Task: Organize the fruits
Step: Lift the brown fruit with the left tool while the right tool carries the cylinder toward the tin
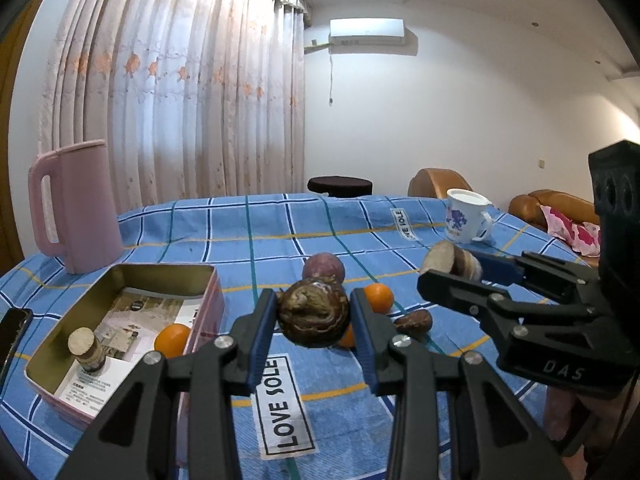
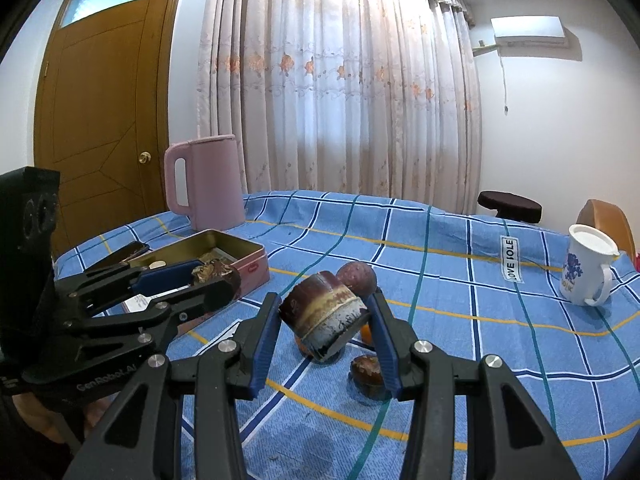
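Observation:
My left gripper [image 1: 314, 316] is shut on a round brown water chestnut [image 1: 313, 313], held above the blue checked cloth beside the pink tin box [image 1: 120, 276]. My right gripper [image 2: 326, 320] is shut on a cut sugarcane piece [image 2: 323, 316], lifted over the cloth; it also shows in the left wrist view [image 1: 450, 263]. On the cloth lie a purple passion fruit [image 1: 323, 266], an orange [image 1: 378, 298], a second orange partly hidden behind my left finger [image 1: 347, 338] and a small brown chestnut [image 1: 413, 321]. In the tin lie an orange [image 1: 172, 340] and a short sugarcane piece [image 1: 86, 350].
A pink kettle [image 1: 76, 208] stands behind the tin. A white mug [image 1: 466, 216] stands at the far right of the table. A dark phone [image 1: 14, 332] lies left of the tin. A dark stool [image 1: 340, 186] and a sofa stand beyond the table.

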